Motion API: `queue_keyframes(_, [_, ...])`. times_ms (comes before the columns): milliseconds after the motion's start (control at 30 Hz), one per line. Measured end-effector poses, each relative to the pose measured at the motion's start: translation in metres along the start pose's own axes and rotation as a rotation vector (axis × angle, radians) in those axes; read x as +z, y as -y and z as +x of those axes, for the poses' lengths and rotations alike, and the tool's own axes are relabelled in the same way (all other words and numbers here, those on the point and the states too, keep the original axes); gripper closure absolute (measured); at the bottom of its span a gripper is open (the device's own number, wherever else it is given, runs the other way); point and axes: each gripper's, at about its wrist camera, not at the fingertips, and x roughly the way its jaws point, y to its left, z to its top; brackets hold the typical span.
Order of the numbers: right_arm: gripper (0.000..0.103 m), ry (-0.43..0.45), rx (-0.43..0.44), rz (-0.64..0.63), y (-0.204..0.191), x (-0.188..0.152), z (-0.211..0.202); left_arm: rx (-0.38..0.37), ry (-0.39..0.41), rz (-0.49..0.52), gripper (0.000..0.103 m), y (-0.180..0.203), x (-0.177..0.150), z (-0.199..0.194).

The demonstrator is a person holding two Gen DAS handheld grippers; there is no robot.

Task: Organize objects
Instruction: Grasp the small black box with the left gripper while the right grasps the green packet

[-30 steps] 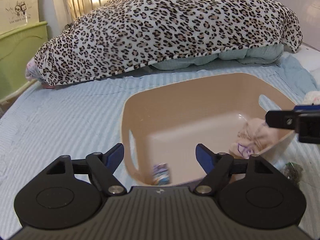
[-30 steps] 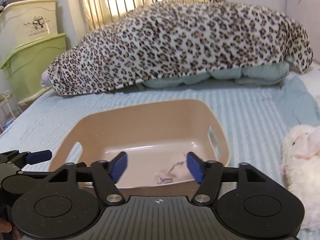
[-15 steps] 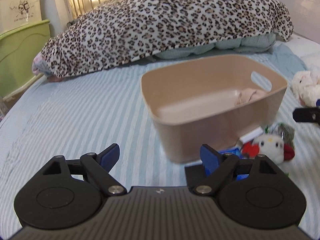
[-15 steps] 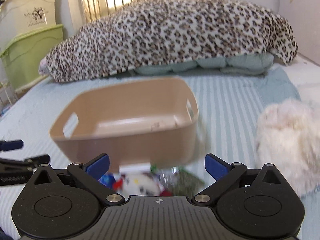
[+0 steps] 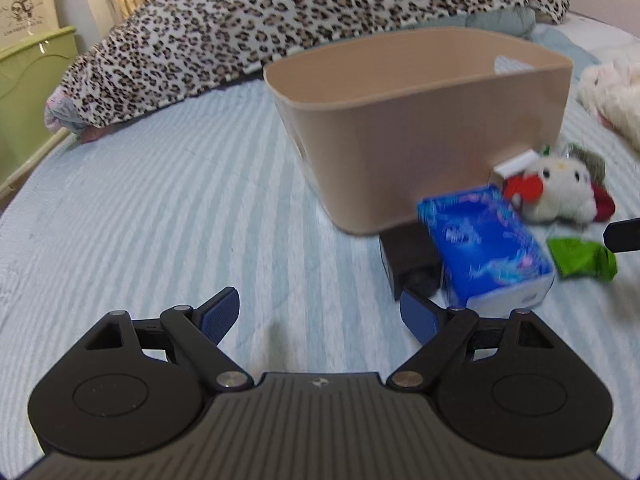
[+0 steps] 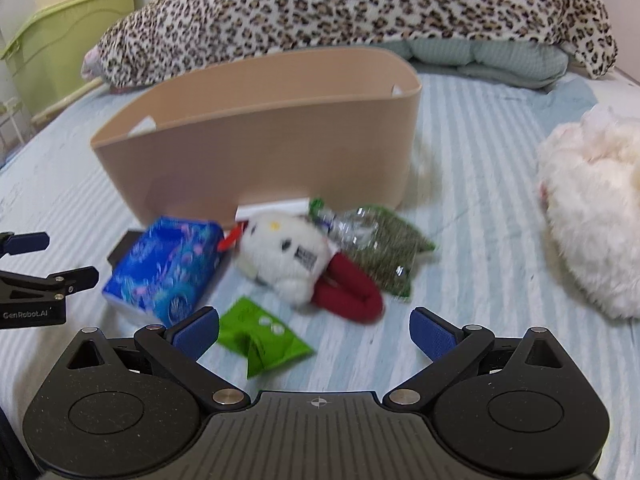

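Observation:
A tan plastic bin stands on the striped bed. In front of it lie a blue tissue pack, a black box, a white plush doll with red legs, a green packet, a dark green bag and a white box. My left gripper is open and empty, low over the bed left of the tissue pack. My right gripper is open and empty, just before the green packet.
A leopard-print blanket covers bedding behind the bin. A fluffy white plush lies at the right. Green and cream storage boxes stand off the bed's left edge.
Both grippers have pulled back and dropped from above the bin to low over the bed. The pile of objects in front of the bin has come into view.

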Motion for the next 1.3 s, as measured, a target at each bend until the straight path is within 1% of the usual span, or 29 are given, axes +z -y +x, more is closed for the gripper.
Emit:
queue_keyframes(133, [0.000,-0.036,0.040,0.012,-0.002,-0.008,0.012,-0.037,-0.003,-0.002,0.015,0.001,-0.004,0.009])
queue_keyframes(200, [0.000,-0.049,0.041,0.013,-0.004,-0.011,0.019,-0.053,0.007,-0.004,0.015,0.003,-0.003,0.011])
queue_keyframes(300, [0.000,-0.045,0.032,-0.005,-0.007,-0.014,0.023,-0.076,0.010,-0.005,0.015,0.008,-0.001,0.016])
queue_keyframes(433, [0.000,-0.036,0.029,-0.013,-0.008,-0.013,0.026,-0.084,0.004,0.004,0.015,0.018,0.002,0.026])
queue_keyframes(533, [0.000,-0.026,0.034,-0.010,-0.008,-0.011,0.029,-0.107,0.011,-0.020,0.015,0.024,0.005,0.031])
queue_keyframes(633, [0.005,-0.015,0.030,-0.013,-0.008,-0.009,0.031,-0.111,0.020,-0.040,0.015,0.030,0.009,0.038])
queue_keyframes(767, [0.012,-0.009,0.029,-0.018,-0.010,-0.008,0.032,-0.088,0.021,-0.078,0.015,0.031,0.012,0.045])
queue_keyframes(833, [0.024,-0.004,0.027,-0.037,-0.011,-0.008,0.031,-0.083,0.021,-0.120,0.018,0.026,0.012,0.047])
queue_keyframes(867, [0.031,-0.001,0.028,-0.049,-0.012,-0.009,0.030,-0.089,0.022,-0.138,0.025,0.024,0.012,0.047])
queue_keyframes(900, [0.036,0.004,0.028,-0.062,-0.013,-0.010,0.028,-0.105,0.027,-0.153,0.029,0.022,0.010,0.047])
queue_keyframes(933, [0.048,0.008,0.027,-0.073,-0.014,-0.010,0.025,-0.127,0.028,-0.162,0.037,0.019,0.010,0.046])
queue_keyframes(967, [0.057,0.010,0.029,-0.081,-0.015,-0.010,0.023,-0.140,0.026,-0.164,0.043,0.018,0.008,0.046])
queue_keyframes(1000, [0.061,0.010,0.034,-0.090,-0.016,-0.011,0.022,-0.141,0.028,-0.158,0.046,0.017,0.007,0.045])
queue_keyframes(1033, [0.070,0.010,0.036,-0.103,-0.017,-0.011,0.020,-0.139,0.030,-0.146,0.053,0.017,0.007,0.045])
queue_keyframes(1067, [0.071,0.011,0.033,-0.117,-0.019,-0.012,0.019,-0.142,0.031,-0.130,0.066,0.017,0.007,0.044])
queue_keyframes(1100, [0.071,0.013,0.030,-0.128,-0.020,-0.013,0.018,-0.153,0.027,-0.118,0.069,0.017,0.007,0.043])
queue_keyframes(1233, [0.077,0.014,0.038,-0.136,-0.021,-0.013,0.008,-0.187,0.012,-0.125,0.069,0.014,0.006,0.037])
queue_keyframes(1300, [0.080,0.021,0.047,-0.134,-0.020,-0.012,0.002,-0.181,0.011,-0.142,0.070,0.014,0.005,0.032])
